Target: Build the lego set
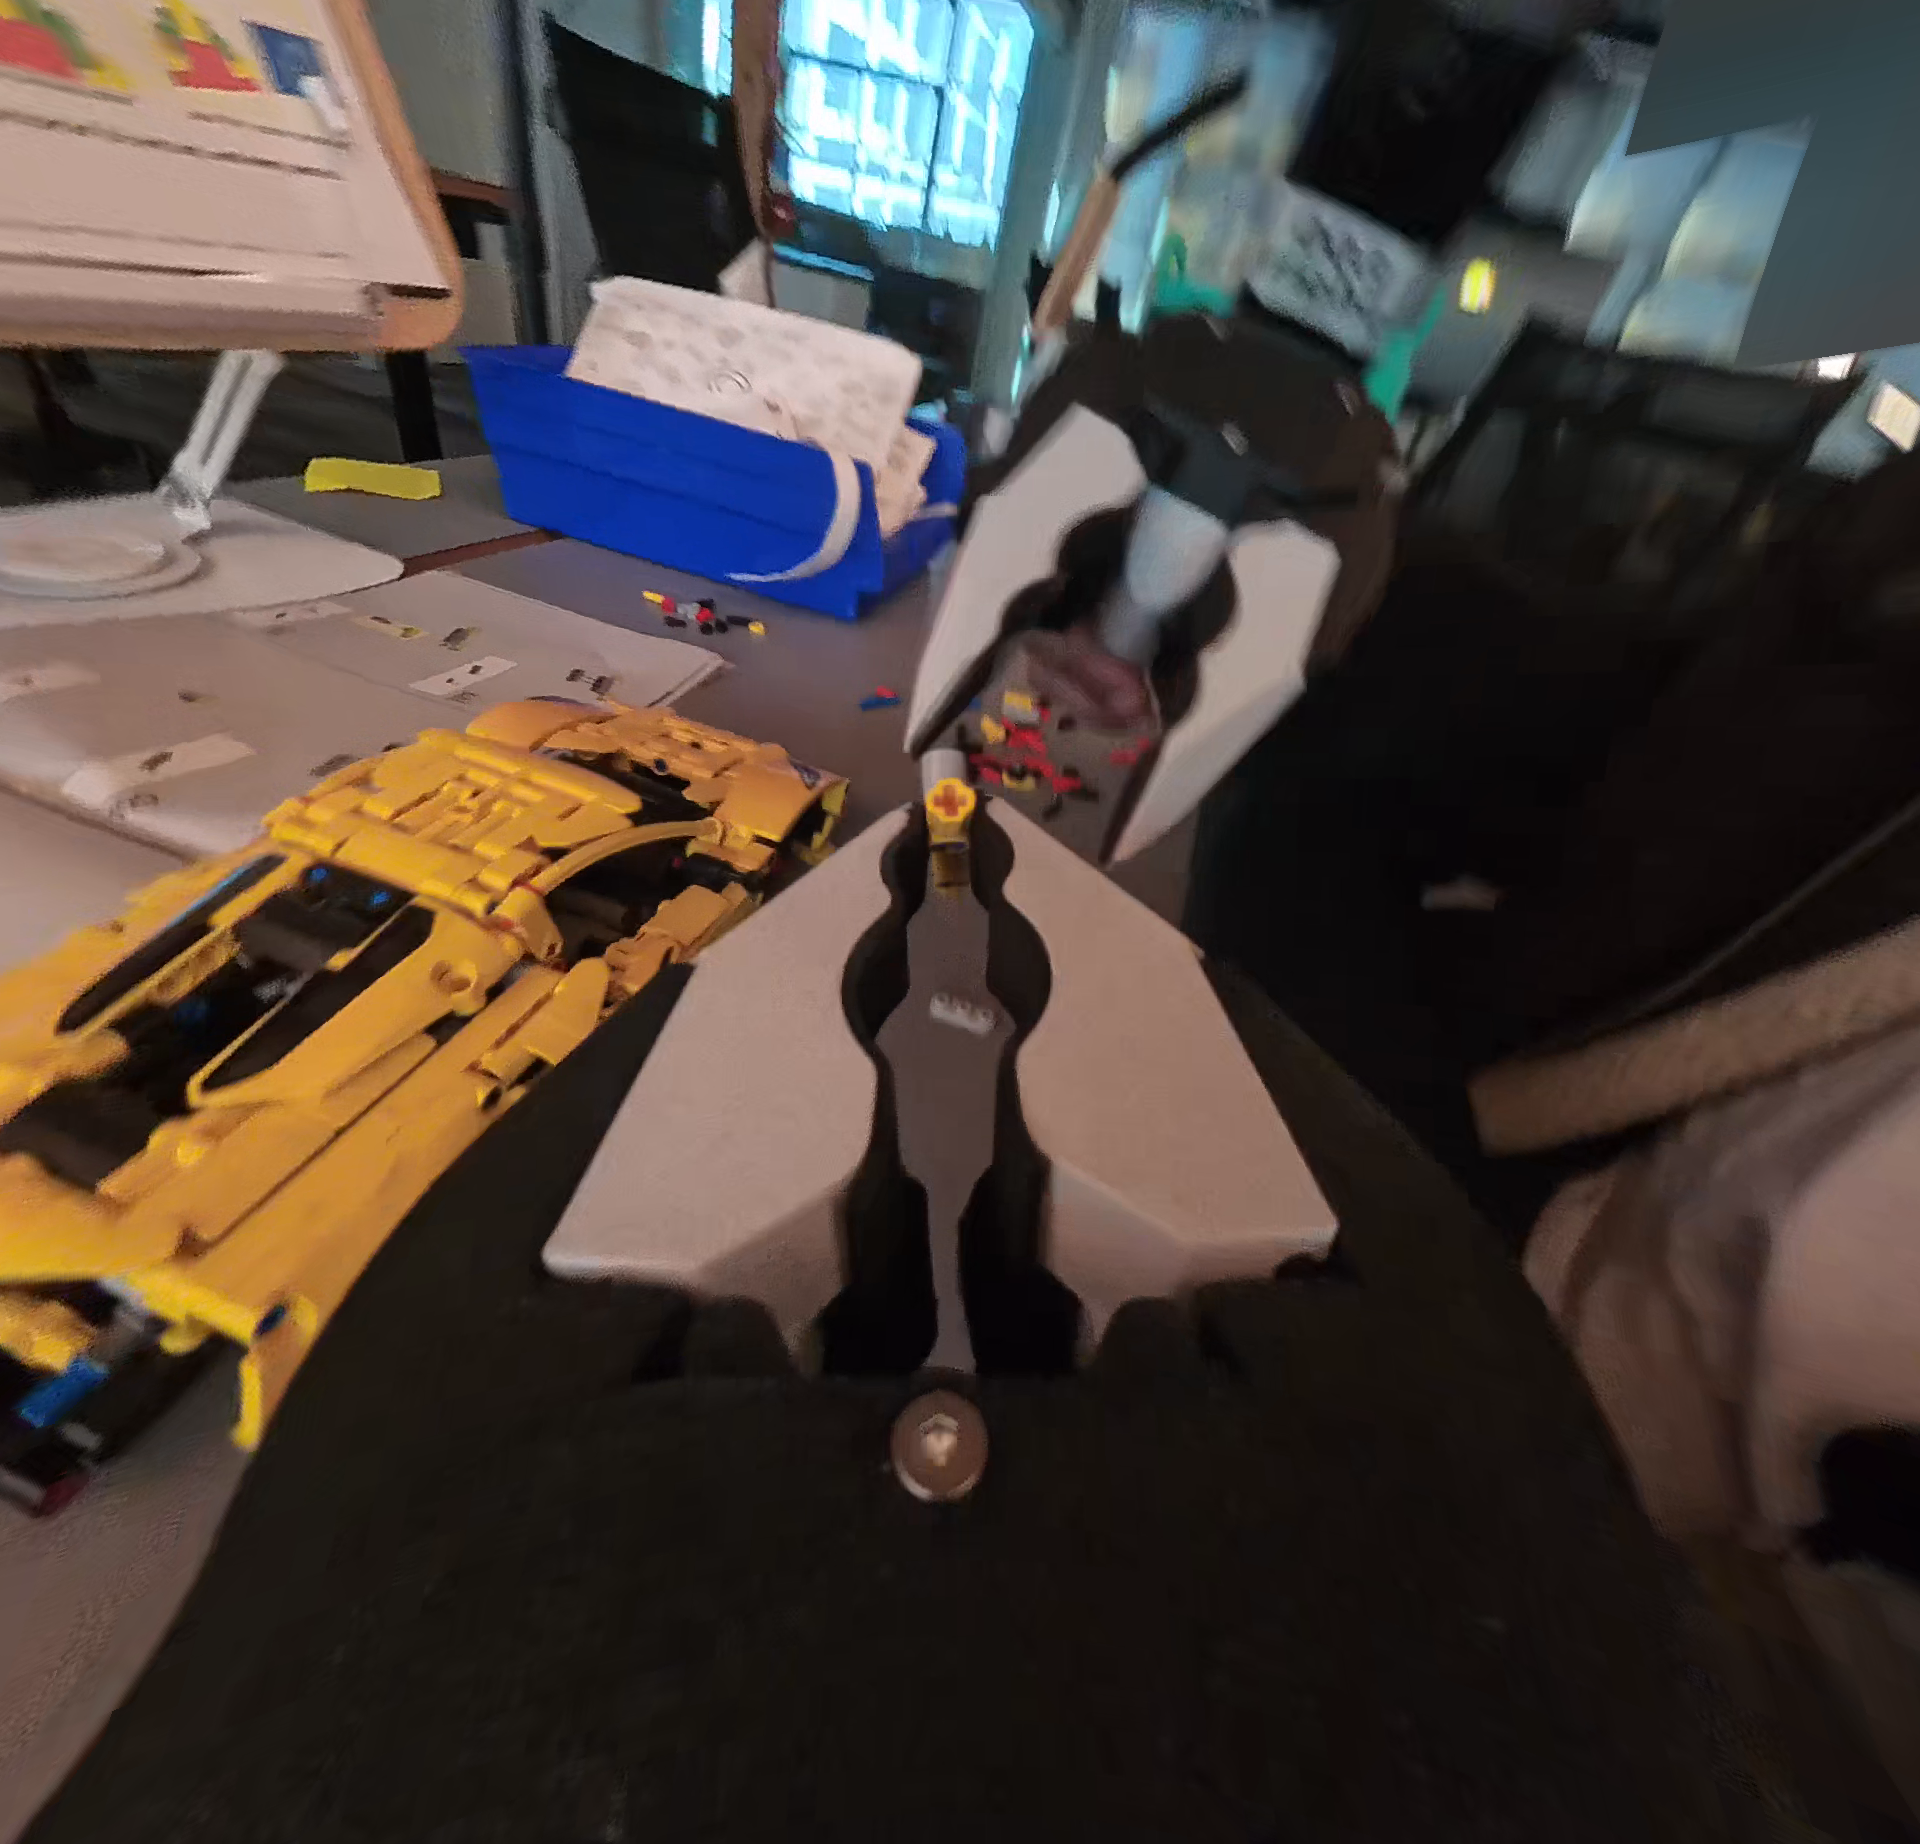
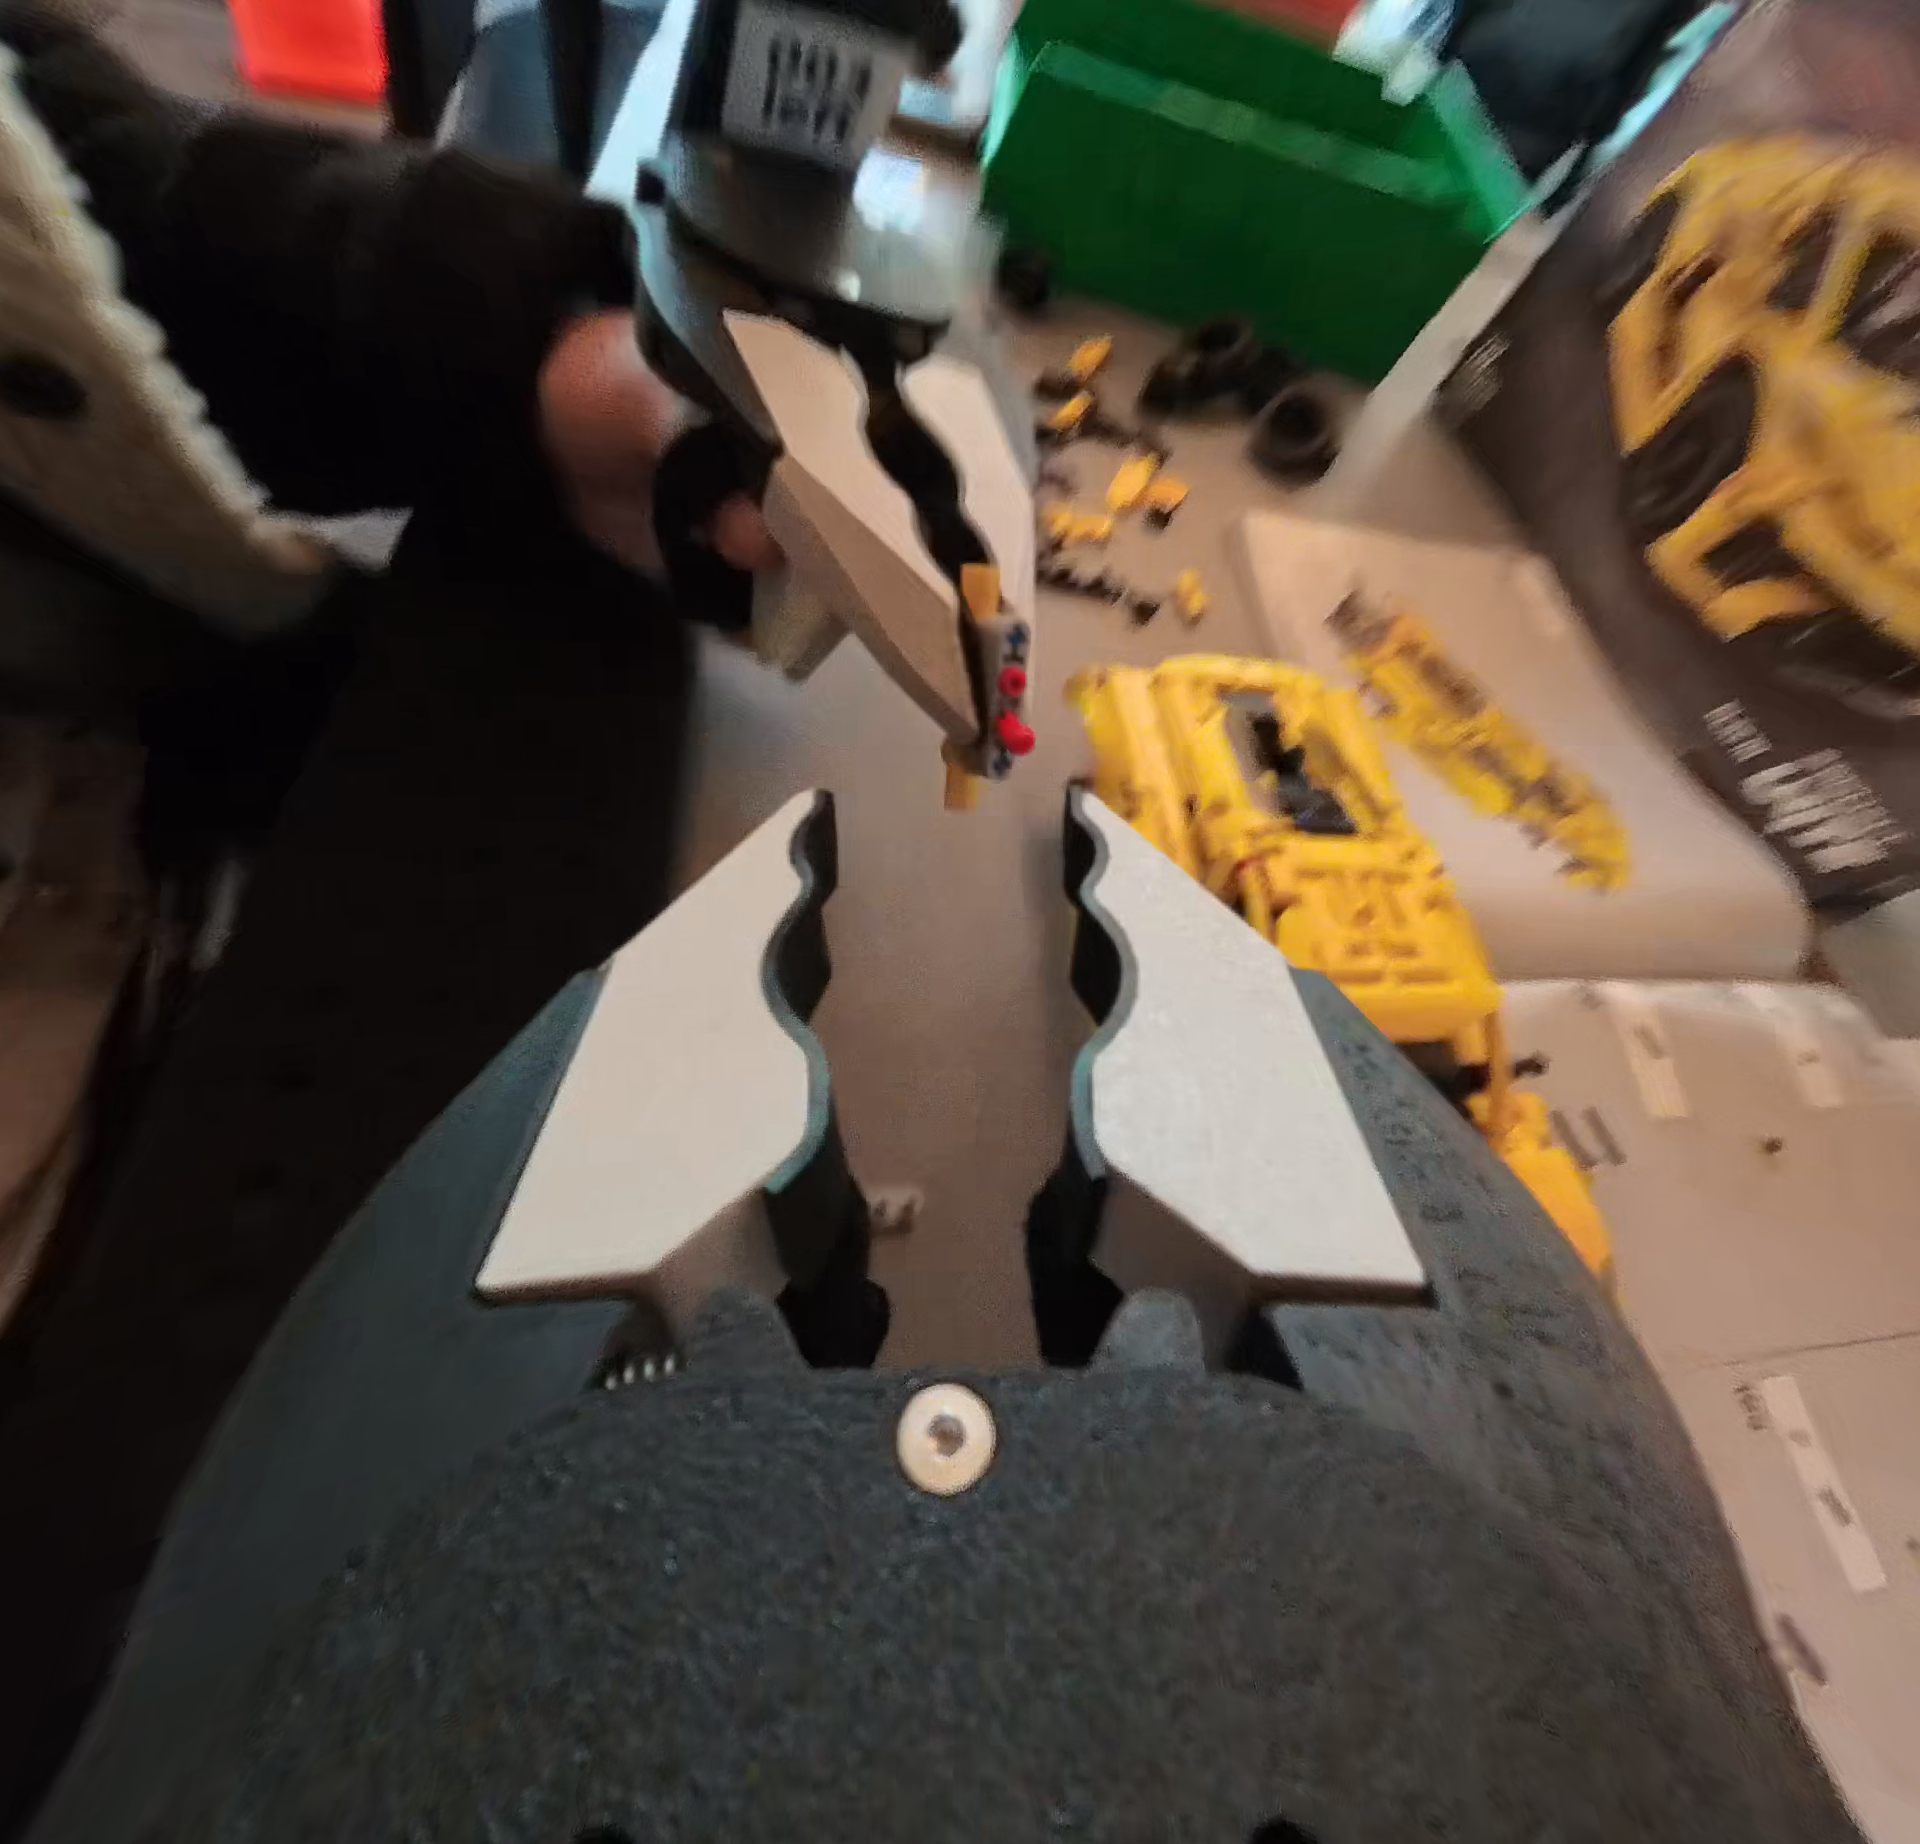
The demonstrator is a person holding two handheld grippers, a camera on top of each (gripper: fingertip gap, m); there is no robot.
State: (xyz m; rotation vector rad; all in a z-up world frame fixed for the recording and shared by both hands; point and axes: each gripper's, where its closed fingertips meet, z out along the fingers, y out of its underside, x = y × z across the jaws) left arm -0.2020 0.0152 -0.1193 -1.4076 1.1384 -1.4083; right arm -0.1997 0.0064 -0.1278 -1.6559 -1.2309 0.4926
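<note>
Cluttered workshop, grey desk. Yellow brick-built car beside left gripper, which pinches a small grey-and-yellow pin assembly. Right gripper parted, empty, near the car. Sub-assembly step; next needs an aligned hand-over.

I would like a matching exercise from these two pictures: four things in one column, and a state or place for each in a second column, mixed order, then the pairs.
1. left gripper
2. right gripper
3. yellow car model
4. blue bin

A. open, holding nothing
B. holds white papers
C. lies on the table
D. shut on a small yellow piece

Pairs: 1-D, 2-A, 3-C, 4-B
</note>
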